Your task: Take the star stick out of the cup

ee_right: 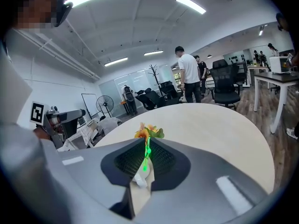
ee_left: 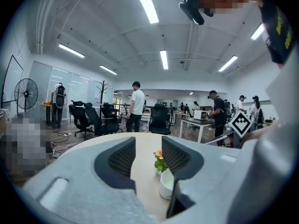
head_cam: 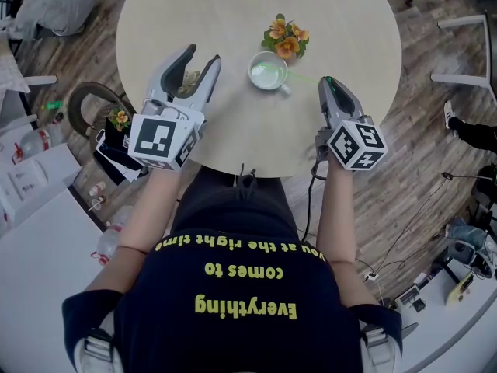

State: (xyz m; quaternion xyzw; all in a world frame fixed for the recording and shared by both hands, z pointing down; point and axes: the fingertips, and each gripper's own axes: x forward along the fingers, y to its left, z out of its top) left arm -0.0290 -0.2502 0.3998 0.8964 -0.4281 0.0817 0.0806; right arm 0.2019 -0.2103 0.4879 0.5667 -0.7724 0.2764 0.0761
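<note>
1. The stick (head_cam: pixel 300 77) is thin and green. It leans out of the cup (head_cam: pixel 267 71) over the rim, with one end inside and the other reaching to the right gripper (head_cam: pixel 328 81). Its star can't be made out.
2. In the right gripper view, the jaws of the right gripper (ee_right: pixel 145 161) are nearly together and clamp the stick (ee_right: pixel 146 153) between the pads. Part of the white cup (ee_right: pixel 139 179) shows below them.
3. The cup stands upright on the round table (head_cam: pixel 171 14), near the middle of its near half.
4. Flowers (head_cam: pixel 286 37), orange with green leaves, sit just beyond the cup, close to it. In the right gripper view the flowers (ee_right: pixel 148 132) show past the jaw tips.
5. The left gripper (head_cam: pixel 203 56) is over the table well left of the cup, its jaws apart.
6. In the left gripper view, the left gripper (ee_left: pixel 148 155) holds nothing. The cup (ee_left: pixel 165 185) and flowers (ee_left: pixel 160 159) show through the gap, farther off.
</note>
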